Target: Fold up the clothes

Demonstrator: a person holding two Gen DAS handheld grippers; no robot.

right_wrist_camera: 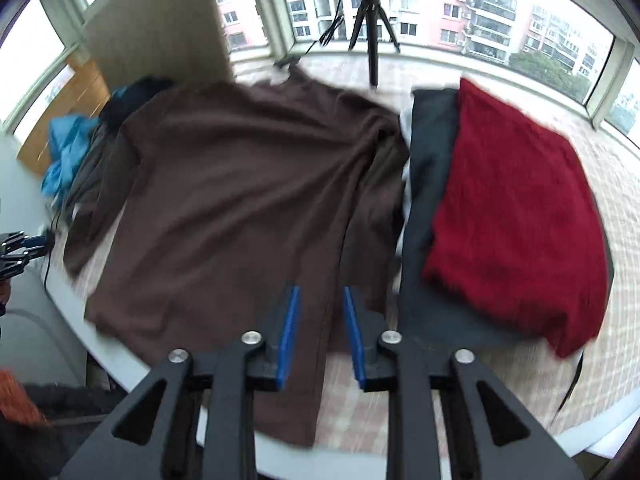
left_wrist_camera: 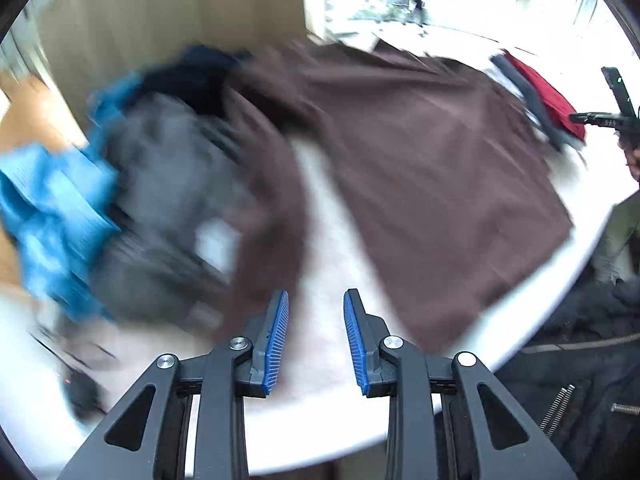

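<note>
Claws first: the left claw (left_wrist_camera: 316, 342) hangs with its blue pads parted and nothing between them, over bare counter (left_wrist_camera: 320, 432) near its front edge. The right claw (right_wrist_camera: 319, 336) is likewise released and empty, above the hem of the brown top (right_wrist_camera: 240, 184). That top lies spread flat across the middle of the counter, front hem toward the near edge, one sleeve laid down its right side, the other trailing off to the left. I would say its folding has barely begun. Toward the right edge sits a folded red knit (right_wrist_camera: 516, 208) on a dark garment (right_wrist_camera: 428, 184), seemingly finished. At the far left corner a heap of grey (left_wrist_camera: 168, 208) and blue clothes (left_wrist_camera: 52, 208) waits, unfolded.
</note>
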